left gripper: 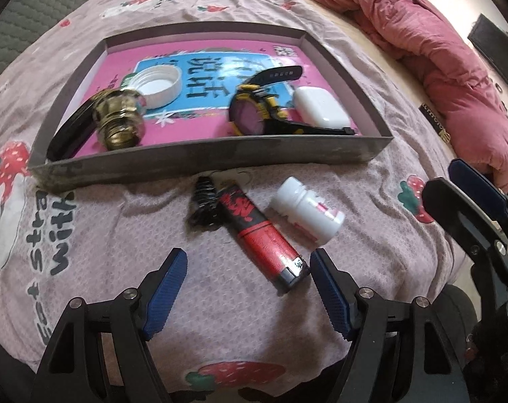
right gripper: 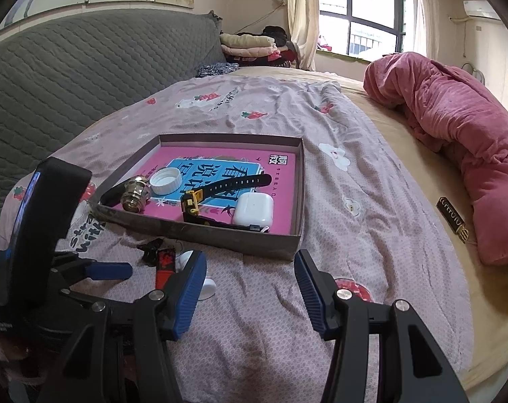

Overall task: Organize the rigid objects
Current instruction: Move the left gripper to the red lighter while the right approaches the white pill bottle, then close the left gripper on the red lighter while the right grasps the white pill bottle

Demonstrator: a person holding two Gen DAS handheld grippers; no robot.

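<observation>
Left gripper (left gripper: pixel 247 288), jaws spread wide and empty, hangs over the red lighter (left gripper: pixel 265 236) lying at one o'clock outside the box (left gripper: pixel 200 158); best centre, straddle its narrow sides, then close gently.

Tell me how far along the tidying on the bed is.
Partly done. In the box lie a bottle cap, a brass fitting, a watch and a white earbud case. Nothing is in hand: the left gripper and right gripper are both open. A lighter, a pill bottle and a black clip remain on the bedspread.
</observation>
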